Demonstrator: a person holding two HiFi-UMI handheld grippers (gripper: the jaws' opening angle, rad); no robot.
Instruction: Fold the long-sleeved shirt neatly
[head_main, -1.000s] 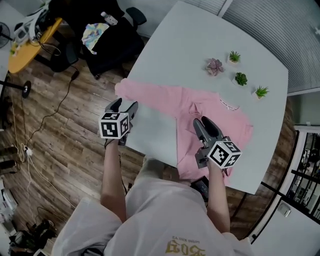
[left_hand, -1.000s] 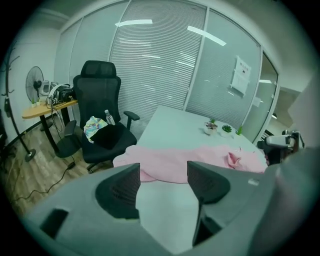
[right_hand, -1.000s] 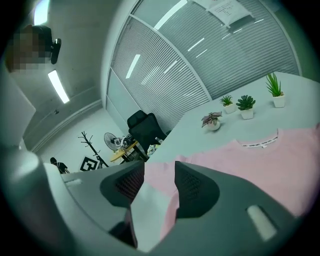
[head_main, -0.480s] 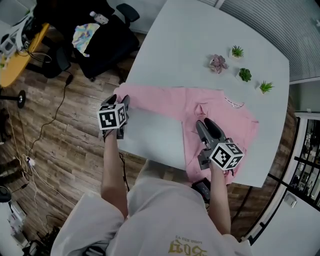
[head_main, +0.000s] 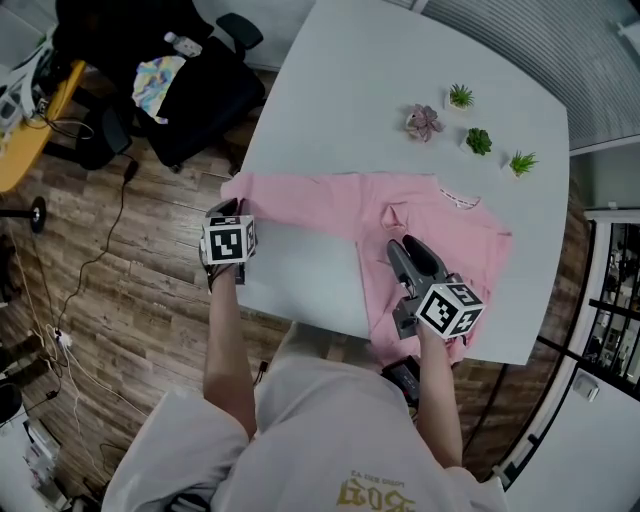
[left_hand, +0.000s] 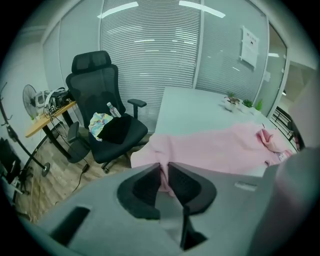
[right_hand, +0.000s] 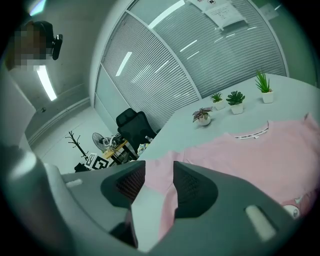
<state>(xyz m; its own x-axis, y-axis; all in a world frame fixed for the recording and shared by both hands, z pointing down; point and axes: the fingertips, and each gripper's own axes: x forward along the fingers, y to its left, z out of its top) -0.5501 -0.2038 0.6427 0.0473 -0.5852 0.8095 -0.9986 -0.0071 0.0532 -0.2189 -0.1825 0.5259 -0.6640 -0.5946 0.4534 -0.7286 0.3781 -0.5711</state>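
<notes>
Office room, slatted blinds on the walls, wood-plank floor. A white table carries the work. A black office chair stands off the table's left edge, with a bottle and a patterned cloth on it.

Pink long-sleeved shirt lies flat, front up, on the near-right part of the table. Its collar points to the far edge and its body reaches the near edge. One sleeve is stretched straight across to the table's left edge.

Left gripper is at that edge, pointing steeply down. Its jaws are closing, and the sleeve's cuff end is pinched between the pads.

Right gripper is over the shirt's body by the near edge. Its jaws stand apart and hold nothing. The shirt's side edge and bare table show in the gap below them.

Near the far-right edge, well apart from the shirt, are a purplish succulent and three small green potted plants.
</notes>
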